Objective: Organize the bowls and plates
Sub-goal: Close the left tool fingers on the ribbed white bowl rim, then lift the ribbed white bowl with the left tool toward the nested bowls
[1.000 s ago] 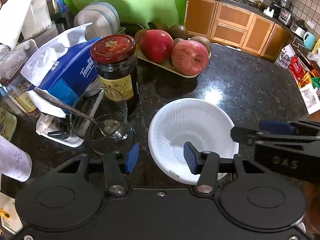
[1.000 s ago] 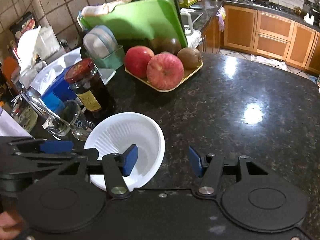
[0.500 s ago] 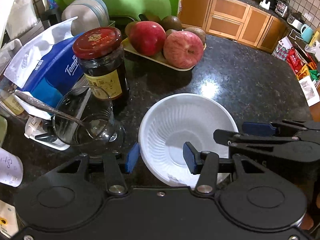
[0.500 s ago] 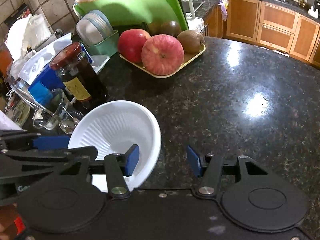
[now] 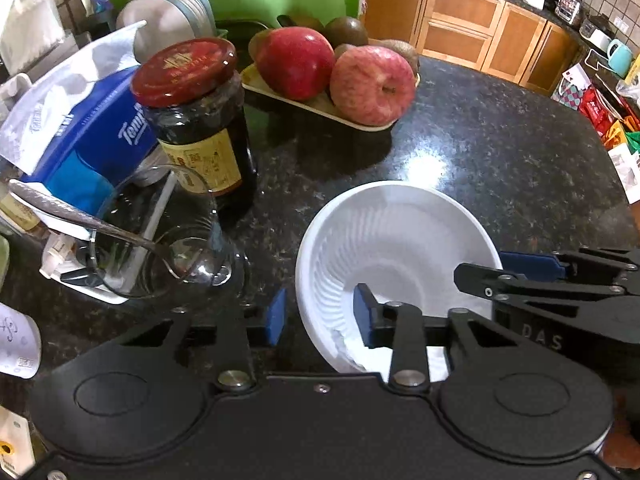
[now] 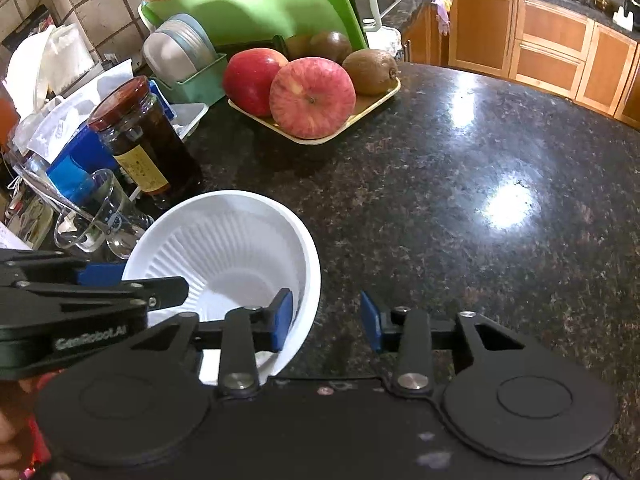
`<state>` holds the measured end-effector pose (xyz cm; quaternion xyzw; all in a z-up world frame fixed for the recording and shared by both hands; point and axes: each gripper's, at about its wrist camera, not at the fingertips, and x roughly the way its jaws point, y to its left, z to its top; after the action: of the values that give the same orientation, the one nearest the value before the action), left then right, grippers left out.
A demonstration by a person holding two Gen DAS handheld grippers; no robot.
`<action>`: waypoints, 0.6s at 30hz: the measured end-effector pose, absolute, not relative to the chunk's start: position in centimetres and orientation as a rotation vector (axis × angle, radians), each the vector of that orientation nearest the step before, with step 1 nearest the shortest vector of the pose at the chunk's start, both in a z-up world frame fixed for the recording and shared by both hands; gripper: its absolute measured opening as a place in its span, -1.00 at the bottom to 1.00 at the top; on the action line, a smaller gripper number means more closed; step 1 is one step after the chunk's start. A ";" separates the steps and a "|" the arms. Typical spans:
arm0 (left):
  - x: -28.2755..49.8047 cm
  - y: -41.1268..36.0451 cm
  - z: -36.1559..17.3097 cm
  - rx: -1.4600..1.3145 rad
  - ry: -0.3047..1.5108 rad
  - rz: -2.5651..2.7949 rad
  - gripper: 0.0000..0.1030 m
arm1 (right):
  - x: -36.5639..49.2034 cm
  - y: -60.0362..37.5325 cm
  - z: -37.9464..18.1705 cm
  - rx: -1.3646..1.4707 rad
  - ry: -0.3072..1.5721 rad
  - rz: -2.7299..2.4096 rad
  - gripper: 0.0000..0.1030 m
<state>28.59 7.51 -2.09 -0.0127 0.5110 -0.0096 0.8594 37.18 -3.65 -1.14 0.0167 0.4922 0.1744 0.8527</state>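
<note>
A white ribbed plastic bowl (image 5: 394, 248) sits on the black granite counter (image 5: 500, 152), also seen in the right wrist view (image 6: 228, 248). My left gripper (image 5: 320, 316) is open and straddles the bowl's left rim, one pad inside and one outside. My right gripper (image 6: 326, 320) is open and straddles the bowl's right rim the same way. Each gripper shows in the other's view, the right (image 5: 520, 276) and the left (image 6: 120, 284). A stack of grey plates (image 6: 180, 48) stands in a green rack at the back.
A dark jar with a red lid (image 5: 196, 120), a glass with a spoon (image 5: 160, 232) and a blue tissue pack (image 5: 88, 136) crowd the left. A tray of apples and kiwis (image 6: 316, 96) sits behind. A green cutting board (image 6: 256, 0) leans at the back.
Both grippers have moved forward and closer around the bowl. Their pads now sit on either side of its rim. The bowl looks slightly tilted.
</note>
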 end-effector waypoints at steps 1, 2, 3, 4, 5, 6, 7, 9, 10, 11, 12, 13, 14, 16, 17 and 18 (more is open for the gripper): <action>28.8 7.4 -2.2 -0.023 1.076 -0.023 -0.25 | 37.2 -3.7 -1.1 0.033 1.036 0.366 -0.33; 28.9 7.3 -2.4 -0.018 1.078 -0.022 -0.31 | 37.1 -3.7 -1.1 0.030 1.034 0.366 -0.38; 29.0 7.2 -2.5 -0.011 1.080 -0.021 -0.43 | 37.0 -3.8 -1.0 0.023 1.033 0.365 -0.42; 29.1 7.1 -2.6 -0.008 1.082 -0.020 -0.51 | 36.9 -3.8 -0.9 0.017 1.030 0.363 -0.42; 29.2 7.1 -2.7 -0.010 1.085 -0.019 -0.55 | 36.8 -3.8 -0.9 0.014 1.026 0.362 -0.42; 29.2 7.1 -2.8 -0.014 1.089 -0.022 -0.58 | 36.7 -3.9 -0.8 0.011 1.023 0.362 -0.45; 29.3 7.2 -2.8 -0.021 1.090 -0.030 -0.59 | 36.5 -4.1 -0.7 0.008 1.022 0.363 -0.47; 29.2 7.2 -2.7 -0.025 1.089 -0.042 -0.63 | 36.3 -4.2 -0.6 0.005 1.025 0.367 -0.47; 29.1 7.1 -2.6 -0.020 1.085 -0.046 -0.66 | 36.3 -4.3 -0.6 0.006 1.026 0.366 -0.47; 29.0 7.0 -2.6 -0.014 1.082 -0.050 -0.68 | 36.3 -4.4 -0.6 0.006 1.027 0.363 -0.47; 29.0 6.9 -2.5 -0.012 1.081 -0.055 -0.69 | 36.2 -4.5 -0.6 0.008 1.029 0.360 -0.47; 28.9 6.8 -2.5 -0.012 1.082 -0.060 -0.69 | 36.2 -4.6 -0.6 0.011 1.031 0.359 -0.49; 28.9 6.7 -2.4 -0.012 1.082 -0.066 -0.69 | 36.1 -4.7 -0.6 0.014 1.033 0.361 -0.50; 28.8 6.4 -2.3 -0.010 1.081 -0.079 -0.69 | 35.9 -4.9 -0.4 0.023 1.038 0.364 -0.53; 28.7 6.3 -2.2 -0.010 1.080 -0.087 -0.69 | 35.7 -5.0 -0.2 0.029 1.040 0.365 -0.53; 28.7 6.2 -2.1 -0.010 1.079 -0.096 -0.69 | 35.6 -5.0 -0.1 0.031 1.040 0.364 -0.53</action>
<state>28.67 6.24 -2.07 -0.0049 0.5134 -0.0455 0.8570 35.62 -4.98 -0.06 0.0147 0.4942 0.1731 0.8518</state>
